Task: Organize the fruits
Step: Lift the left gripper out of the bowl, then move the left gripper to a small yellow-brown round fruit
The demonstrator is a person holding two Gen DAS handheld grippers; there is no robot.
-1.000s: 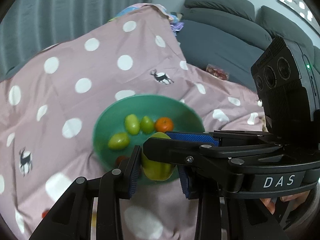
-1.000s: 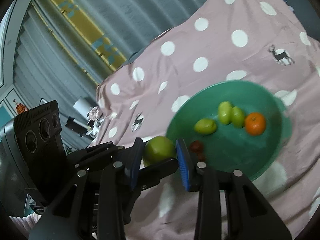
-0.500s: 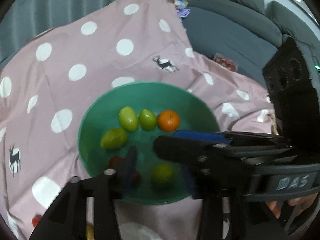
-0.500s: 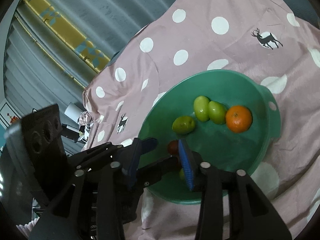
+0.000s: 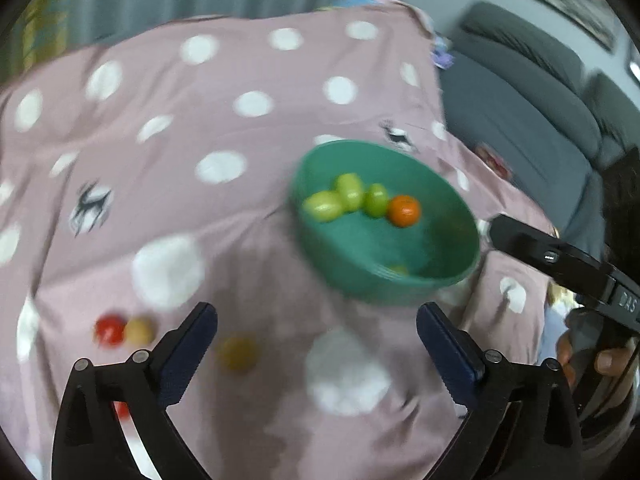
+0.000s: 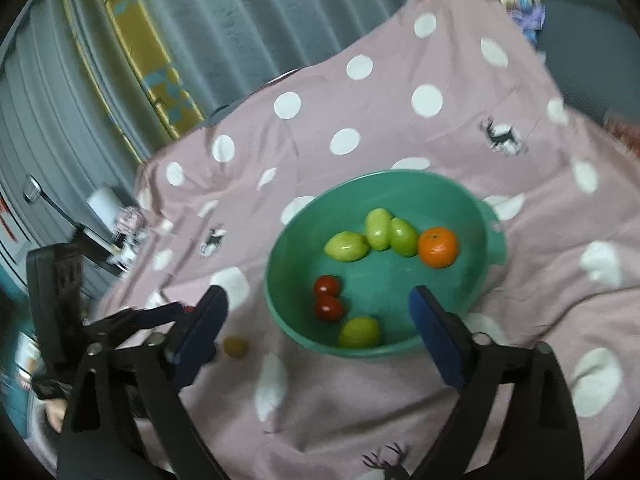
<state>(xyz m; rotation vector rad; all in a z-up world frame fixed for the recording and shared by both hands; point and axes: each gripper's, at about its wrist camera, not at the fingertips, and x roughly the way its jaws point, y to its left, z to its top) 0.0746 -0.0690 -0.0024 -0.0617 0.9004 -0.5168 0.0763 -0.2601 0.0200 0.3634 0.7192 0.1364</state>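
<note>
left wrist view: blurred throughout
left gripper point(image 5: 316, 328): jaws opening, already wide, nothing between the pads, only cloth under the gap
cloth point(image 5: 256, 148): pink, white dots, deer prints, covers the surface
bowl point(image 5: 472, 252): green, up and right of the gap, not touched
fruit in bowl: three green fruits point(image 5: 348, 196) in a row, an orange point(image 5: 404, 211) touching the right end; a yellowish bit by the near wall, too blurred to name
loose fruit on cloth: red one point(image 5: 109, 330) touching a pale yellow one point(image 5: 139, 331) at lower left; another yellow fruit point(image 5: 239, 353) just beside the left finger
right gripper point(image 5: 560, 260): seen at the right edge only; jaw state not readable here; hand point(image 5: 592, 356) under it
sofa point(image 5: 520, 120): grey, behind the cloth

right wrist view: sharper
right gripper point(image 6: 316, 312): jaws opening, wide, empty; the gap frames the bowl's near rim
bowl point(image 6: 484, 224): on the cloth
fruit in bowl: same green three and orange at the far side; two red fruits point(image 6: 328, 298) touching; one green fruit point(image 6: 360, 332) by the near wall
loose fruit: small yellow one on the cloth, left of the bowl, beside the left finger
curtain point(image 6: 200, 20): grey, behind
</note>
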